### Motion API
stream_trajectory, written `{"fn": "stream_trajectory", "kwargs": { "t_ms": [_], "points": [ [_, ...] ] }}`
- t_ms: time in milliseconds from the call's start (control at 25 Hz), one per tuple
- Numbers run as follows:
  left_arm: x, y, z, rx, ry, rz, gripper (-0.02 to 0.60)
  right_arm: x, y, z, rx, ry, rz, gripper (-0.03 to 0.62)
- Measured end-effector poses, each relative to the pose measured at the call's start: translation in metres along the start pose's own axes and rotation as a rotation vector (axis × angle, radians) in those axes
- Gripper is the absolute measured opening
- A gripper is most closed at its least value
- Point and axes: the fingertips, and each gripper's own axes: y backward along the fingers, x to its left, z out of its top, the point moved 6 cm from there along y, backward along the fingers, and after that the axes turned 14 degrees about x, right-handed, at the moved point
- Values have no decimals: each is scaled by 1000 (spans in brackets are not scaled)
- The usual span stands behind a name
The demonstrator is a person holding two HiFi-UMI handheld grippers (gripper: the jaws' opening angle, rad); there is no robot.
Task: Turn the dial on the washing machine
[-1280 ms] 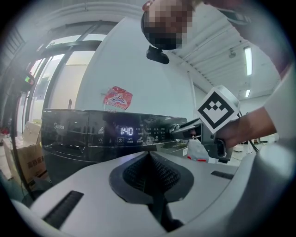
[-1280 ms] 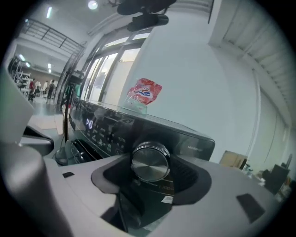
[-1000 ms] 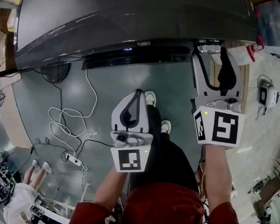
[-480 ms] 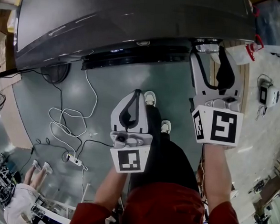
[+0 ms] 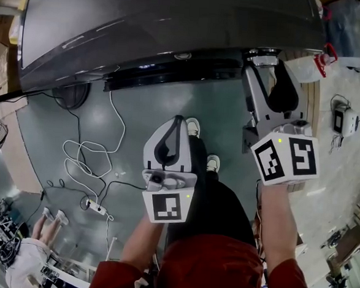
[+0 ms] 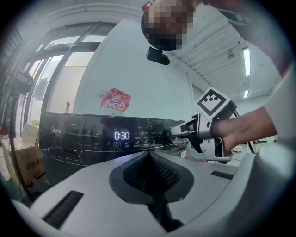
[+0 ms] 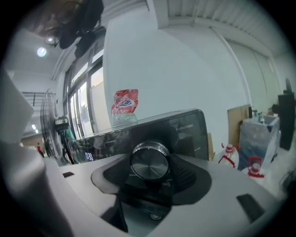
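Note:
The dark washing machine (image 5: 176,23) fills the top of the head view, with its control panel (image 6: 92,134) showing 0:30 on the display (image 6: 122,135). At the panel's right end sits the round metal dial (image 7: 149,160). My right gripper (image 5: 267,61) is shut on the dial, one jaw on each side, and its marker cube is tilted. In the left gripper view the right gripper (image 6: 178,133) reaches the panel from the right. My left gripper (image 5: 178,120) is shut and holds nothing, hanging in front of the machine and left of the dial.
White cables and a power strip (image 5: 96,205) lie on the grey floor below the machine. A red and white pouch (image 6: 115,99) rests on the machine's top. Spray bottles (image 7: 226,155) stand to the right. Another person's hand (image 5: 45,223) shows at the lower left.
My right gripper has rolled clockwise around the dial, so its marker cube now sits tilted. The left gripper has not moved.

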Motion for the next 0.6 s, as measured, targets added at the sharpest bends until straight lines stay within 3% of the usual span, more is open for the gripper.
{"fn": "stream_trajectory", "kwargs": {
  "t_ms": [120, 200, 600],
  "points": [
    [0, 0, 1, -4, -1, -2, 9, -5, 0, -1, -9, -188, 81, 273],
    [0, -1, 2, -6, 0, -1, 9, -6, -1, -1, -18, -258, 97, 273],
    [-3, 1, 5, -6, -2, -8, 9, -7, 1, 0, -26, -262, 101, 273]
  ]
}}
